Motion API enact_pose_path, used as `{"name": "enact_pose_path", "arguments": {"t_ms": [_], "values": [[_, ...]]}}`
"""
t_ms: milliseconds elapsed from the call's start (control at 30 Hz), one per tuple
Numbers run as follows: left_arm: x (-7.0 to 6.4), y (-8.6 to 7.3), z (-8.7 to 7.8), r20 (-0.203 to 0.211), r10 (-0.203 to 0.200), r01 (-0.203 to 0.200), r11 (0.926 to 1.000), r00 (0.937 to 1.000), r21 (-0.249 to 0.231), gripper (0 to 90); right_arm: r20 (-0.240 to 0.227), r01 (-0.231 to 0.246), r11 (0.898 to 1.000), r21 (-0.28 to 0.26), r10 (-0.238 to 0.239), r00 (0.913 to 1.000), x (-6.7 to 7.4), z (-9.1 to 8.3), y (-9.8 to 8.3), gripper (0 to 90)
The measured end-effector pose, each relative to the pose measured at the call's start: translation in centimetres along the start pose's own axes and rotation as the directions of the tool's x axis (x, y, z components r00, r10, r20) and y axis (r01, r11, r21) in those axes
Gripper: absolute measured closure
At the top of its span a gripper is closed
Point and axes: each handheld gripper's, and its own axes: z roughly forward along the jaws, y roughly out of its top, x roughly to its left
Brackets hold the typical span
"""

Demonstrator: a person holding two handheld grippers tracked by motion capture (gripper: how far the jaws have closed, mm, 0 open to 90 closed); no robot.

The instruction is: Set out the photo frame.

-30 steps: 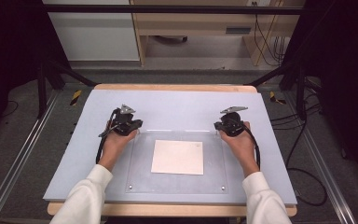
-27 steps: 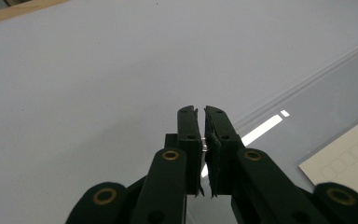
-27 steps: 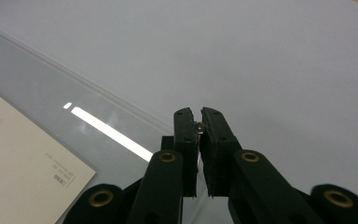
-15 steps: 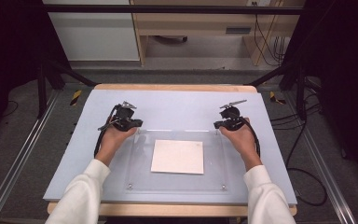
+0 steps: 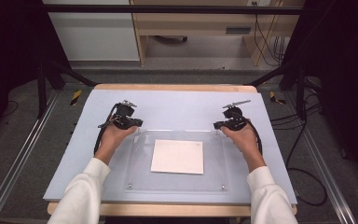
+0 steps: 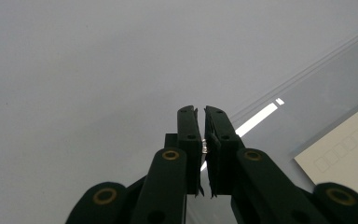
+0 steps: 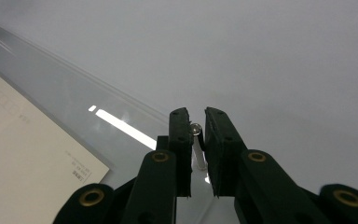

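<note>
A clear acrylic plate (image 5: pixel 140 163) lies on the blue-grey mat, with a white sheet of paper (image 5: pixel 177 156) under it. My left gripper (image 5: pixel 137 124) is at the plate's far left corner. Its jaws (image 6: pixel 201 112) are shut on a small silvery corner screw (image 6: pixel 206 145). My right gripper (image 5: pixel 217 125) is at the far right corner. Its jaws (image 7: pixel 196 114) have just been opening, and a round-headed corner screw (image 7: pixel 195 127) on a clear post stands between them with a gap on one side.
The blue-grey mat (image 5: pixel 177 107) covers a wooden table, with bare mat beyond the plate. Screws mark the plate's near corners (image 5: pixel 223 187). Metal rails run along both sides of the table, and cables lie on the floor at the right (image 5: pixel 303 177).
</note>
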Motion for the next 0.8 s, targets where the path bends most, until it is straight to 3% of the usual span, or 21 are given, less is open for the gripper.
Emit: {"name": "enact_pose_path", "arguments": {"t_ms": [67,133,233,333,533,667,800], "values": [[0.0,0.1,0.0,-0.001,0.006,-0.006,0.9999,1.0,0.013,84.5,0.001,0.004,1.0,0.001,-0.004,1.0,0.1,-0.1,-0.1,78.7],[0.0,0.1,-0.1,0.001,0.008,-0.008,0.9998,1.0,0.02,84.5,0.028,0.026,1.0,-0.004,-0.026,0.9993,0.3,-0.5,-0.2,70.3],[0.0,0.1,0.0,-0.001,-0.005,0.005,0.9999,1.0,0.013,84.4,0.079,0.081,0.994,-0.072,-0.076,0.994,0.7,-2.0,-0.8,59.4],[0.1,0.2,0.0,-0.002,0.011,-0.011,0.9993,0.9999,0.035,84.4,0.136,0.149,0.98,-0.131,-0.131,0.982,1.7,-3.8,-2.3,51.5],[0.2,0.4,0.0,-0.005,0.006,-0.006,0.9989,1.0,0.046,84.4,0.176,0.215,0.955,-0.205,-0.18,0.9677,3.6,-6.1,-6.1,29.9],[0.2,0.5,0.1,-0.016,-0.002,0.003,0.9981,0.9999,0.061,84.4,0.192,0.242,0.937,-0.251,-0.197,0.9615,4.9,-7.8,-8.3,20.9],[0.2,0.8,0.2,-0.025,-0.012,0.014,0.9971,0.9996,0.075,84.5,0.202,0.25,0.932,-0.264,-0.2,0.9589,5.8,-8.7,-9.7,19.1]]}}
